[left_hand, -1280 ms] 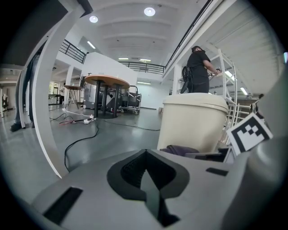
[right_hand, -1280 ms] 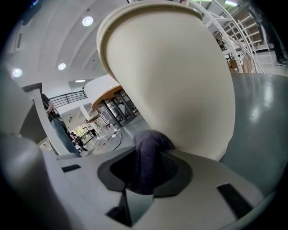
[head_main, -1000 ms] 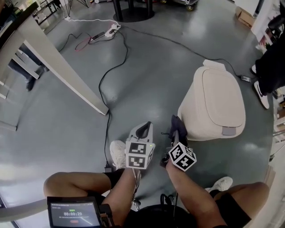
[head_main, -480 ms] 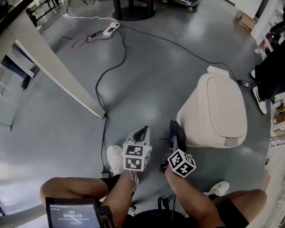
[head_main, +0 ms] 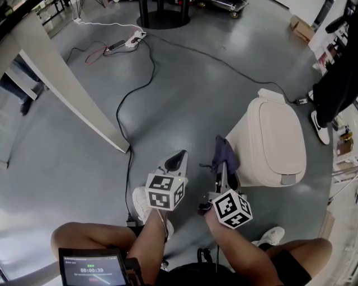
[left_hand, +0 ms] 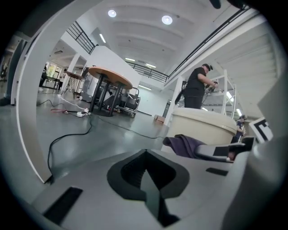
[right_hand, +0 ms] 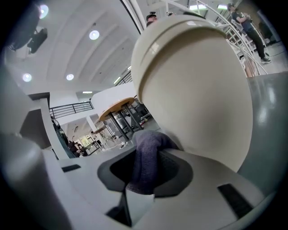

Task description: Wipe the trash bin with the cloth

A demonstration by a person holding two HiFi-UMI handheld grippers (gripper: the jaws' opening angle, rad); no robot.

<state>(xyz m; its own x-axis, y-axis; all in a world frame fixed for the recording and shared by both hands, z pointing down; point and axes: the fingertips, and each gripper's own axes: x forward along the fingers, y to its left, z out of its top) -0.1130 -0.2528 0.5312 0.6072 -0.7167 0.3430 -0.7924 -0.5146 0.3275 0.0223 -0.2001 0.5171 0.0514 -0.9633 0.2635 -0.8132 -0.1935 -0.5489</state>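
Note:
A cream trash bin [head_main: 277, 142] with a closed lid stands on the grey floor at the right of the head view; it fills the right gripper view as a rounded cream wall [right_hand: 198, 85]. My right gripper [head_main: 224, 167] is shut on a dark purple cloth [head_main: 224, 155], which bunches between its jaws [right_hand: 146, 161] and lies against the bin's left side. My left gripper [head_main: 174, 161] is shut with nothing in it, held a little left of the right one. In the left gripper view the cloth [left_hand: 186, 144] and the bin [left_hand: 202, 126] show at the right.
A black cable [head_main: 140, 84] runs over the floor to a power strip [head_main: 131, 40] at the back. A slanted white beam [head_main: 61, 84] crosses the left. A person in black [head_main: 330, 89] stands right of the bin. A round table base [head_main: 162, 14] sits at the top.
My right gripper has lifted the cloth up along the bin's left side. The left gripper has shifted slightly up and left.

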